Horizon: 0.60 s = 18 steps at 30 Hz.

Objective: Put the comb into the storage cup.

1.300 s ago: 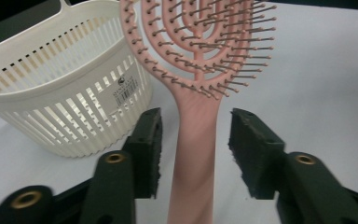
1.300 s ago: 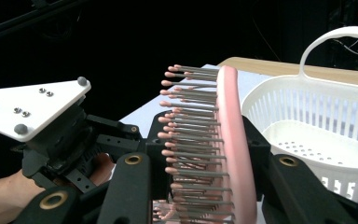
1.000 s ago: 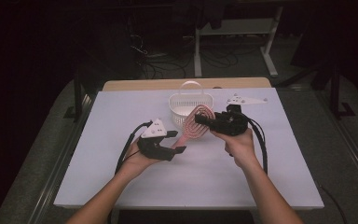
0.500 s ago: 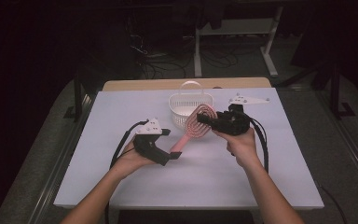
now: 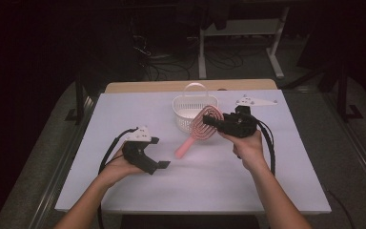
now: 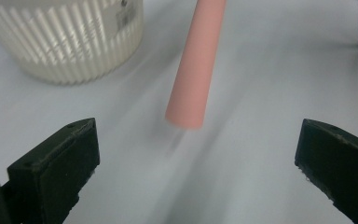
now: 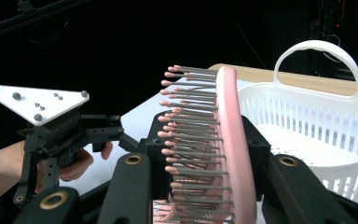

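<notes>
right claw (image 5: 208,121) grips pink hairbrush (image 5: 198,131), hiding its middle.

1. The hairbrush (image 5: 198,132) slants between the left tongs (image 5: 159,164) and right tongs (image 5: 208,122).
2. The basket (image 5: 190,110) sits just behind the right tongs, apparently beside the brush head.
3. Both lie over the table (image 5: 267,191).

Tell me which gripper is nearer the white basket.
Right. The right gripper holds the pink hairbrush beside the white basket; the left gripper sits open farther back.
</notes>
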Tool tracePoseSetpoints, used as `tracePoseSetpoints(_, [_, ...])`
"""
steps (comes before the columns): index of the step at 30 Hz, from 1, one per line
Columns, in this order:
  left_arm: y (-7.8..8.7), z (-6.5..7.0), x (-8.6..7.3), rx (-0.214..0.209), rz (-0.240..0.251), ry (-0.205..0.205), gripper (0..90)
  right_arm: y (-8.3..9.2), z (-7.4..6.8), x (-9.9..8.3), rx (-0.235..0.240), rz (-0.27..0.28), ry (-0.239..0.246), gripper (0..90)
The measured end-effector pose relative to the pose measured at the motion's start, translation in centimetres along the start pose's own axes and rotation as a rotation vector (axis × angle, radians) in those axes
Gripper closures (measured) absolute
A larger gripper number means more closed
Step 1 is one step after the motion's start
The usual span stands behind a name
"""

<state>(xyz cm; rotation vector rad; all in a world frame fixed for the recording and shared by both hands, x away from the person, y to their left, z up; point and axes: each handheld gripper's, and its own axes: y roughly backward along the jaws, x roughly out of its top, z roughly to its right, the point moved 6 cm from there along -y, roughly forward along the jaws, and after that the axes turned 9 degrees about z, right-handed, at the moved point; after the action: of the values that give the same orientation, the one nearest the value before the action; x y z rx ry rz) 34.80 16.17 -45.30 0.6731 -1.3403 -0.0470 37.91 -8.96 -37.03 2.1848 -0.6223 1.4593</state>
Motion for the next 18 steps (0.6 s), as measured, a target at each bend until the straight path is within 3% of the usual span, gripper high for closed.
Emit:
tracePoseSetpoints(9, [1.8,-0.4,-2.5,0.045,0.006,0.013,0.0,0.0,0.1,0.0,-0.003,-0.002,0.000,63.2])
tracePoseSetpoints(18, [3.0,-0.2,-4.5,0.049,-0.002,0.034,0.0,0.1,0.1,0.0,-0.002,0.003,0.001,63.2])
